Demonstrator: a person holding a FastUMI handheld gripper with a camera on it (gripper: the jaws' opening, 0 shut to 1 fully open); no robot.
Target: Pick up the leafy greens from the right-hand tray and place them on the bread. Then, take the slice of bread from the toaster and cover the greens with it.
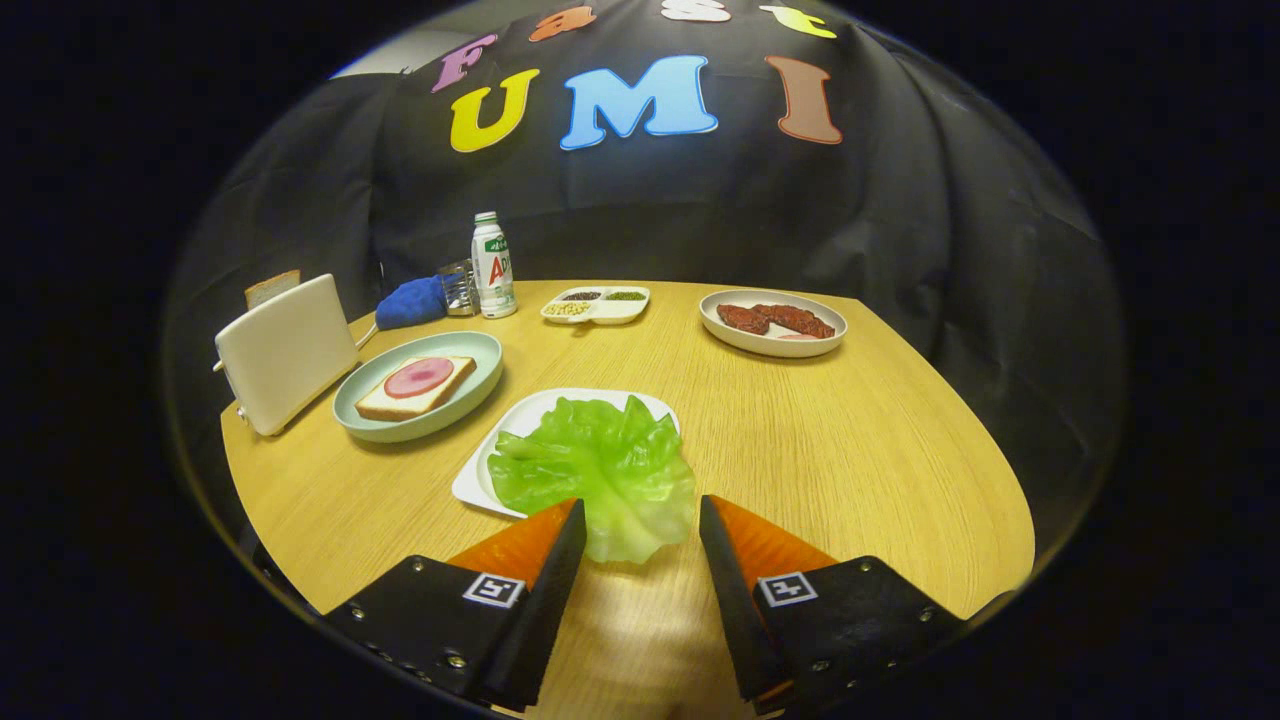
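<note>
Leafy greens [598,470] lie on white tray [480,478], near edge between gripper [640,525] fingers, wide apart, not touching. Bread [416,386] w/ ham left; toaster [285,352] far left.

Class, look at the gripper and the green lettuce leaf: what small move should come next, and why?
Probably ease forward and close on the ruffled green lettuce leaf. The gripper is open, with the leaf's near edge between its fingertips, overhanging the white square tray, not yet pinched.

Your gripper [640,520] shows two wedge-shaped fingers [535,545], each tapering forward to a narrow tip; behind them sit black angular mounts [440,620]; each mount carries a small square black-and-white marker [493,589]; small silver screws [455,660] dot the mounts' lower edges.
</note>
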